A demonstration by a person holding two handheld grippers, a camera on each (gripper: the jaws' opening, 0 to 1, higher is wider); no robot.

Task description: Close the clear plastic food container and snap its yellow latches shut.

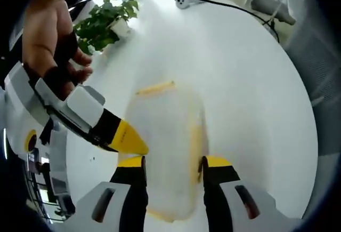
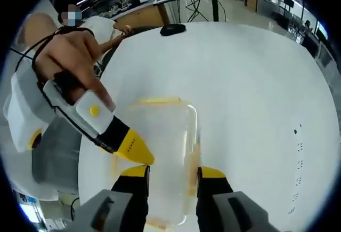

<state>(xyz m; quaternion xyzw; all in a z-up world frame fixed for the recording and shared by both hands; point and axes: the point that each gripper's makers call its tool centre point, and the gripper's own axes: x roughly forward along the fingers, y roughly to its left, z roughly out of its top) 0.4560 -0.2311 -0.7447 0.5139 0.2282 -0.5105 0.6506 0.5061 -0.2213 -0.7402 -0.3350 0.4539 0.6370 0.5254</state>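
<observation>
Left gripper [image 1: 173,164] straddling container [image 1: 168,136], unclamped

I saw the clear plastic food container [image 1: 168,152] lying flat on the white table [image 1: 250,82], a rounded rectangle with its long axis running away from both cameras. Its lid [image 2: 165,146] sat on top, frosted and see-through. A yellow latch [image 1: 155,88] lay along the far short end, appearing in the right gripper view as a yellow strip [image 2: 158,101] on the far edge. Another yellow latch [image 1: 196,146] ran down the right long side. I could not tell whether any latch was snapped down.
</observation>
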